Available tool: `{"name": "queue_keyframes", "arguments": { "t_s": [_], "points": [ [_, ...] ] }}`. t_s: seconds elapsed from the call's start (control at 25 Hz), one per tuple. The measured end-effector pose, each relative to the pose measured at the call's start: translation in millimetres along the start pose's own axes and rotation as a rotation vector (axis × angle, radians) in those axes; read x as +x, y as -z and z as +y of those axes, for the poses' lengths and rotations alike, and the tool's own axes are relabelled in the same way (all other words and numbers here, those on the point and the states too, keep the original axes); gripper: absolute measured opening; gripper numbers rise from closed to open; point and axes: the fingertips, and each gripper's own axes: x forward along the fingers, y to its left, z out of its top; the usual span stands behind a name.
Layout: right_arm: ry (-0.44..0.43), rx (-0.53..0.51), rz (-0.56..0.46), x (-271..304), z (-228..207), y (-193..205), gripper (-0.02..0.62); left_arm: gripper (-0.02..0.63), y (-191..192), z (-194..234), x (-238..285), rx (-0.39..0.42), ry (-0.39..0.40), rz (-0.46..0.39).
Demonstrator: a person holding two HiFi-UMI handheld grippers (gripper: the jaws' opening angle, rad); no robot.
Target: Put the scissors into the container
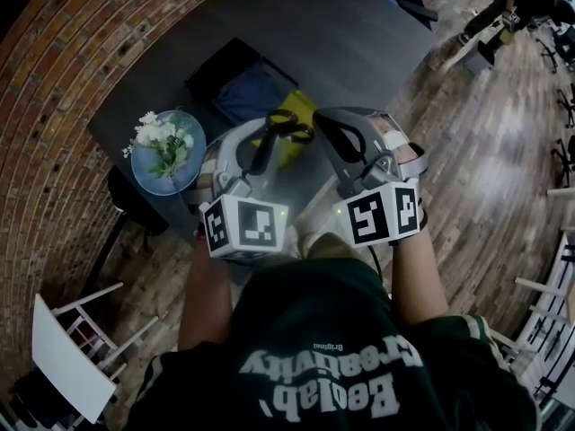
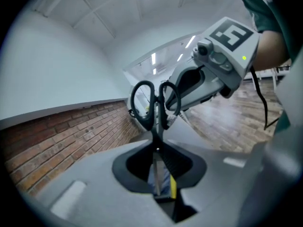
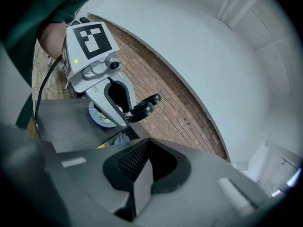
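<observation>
Flowers are sitting on a blue plate at the left. The left gripper is clamping the scissors by the blades, handles up, near the container on the table. The right gripper is hovering alongside, jaws together, empty.

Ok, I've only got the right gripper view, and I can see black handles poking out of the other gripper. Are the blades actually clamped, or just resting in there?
Observer: Clamped. In the left gripper view, the left gripper has its jaws closed on the blades of the scissors, and the handles stand up past the tips.
Operator: Good. Where's the container from there?
Observer: The head view shows a black box with something blue inside. It lies on the dark table, ahead of both grippers. It is probably the container.
</observation>
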Motion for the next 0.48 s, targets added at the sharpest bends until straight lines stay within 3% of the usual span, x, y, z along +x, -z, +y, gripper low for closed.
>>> {"name": "queue_keyframes", "arguments": {
  "t_s": [0.48],
  "points": [
    [0.01, -0.014, -0.002, 16.9, -0.7, -9.2, 0.005, 0.06, 17.6, 15.1, -3.1, -0.035, -0.014, 0.013]
  ]
}}
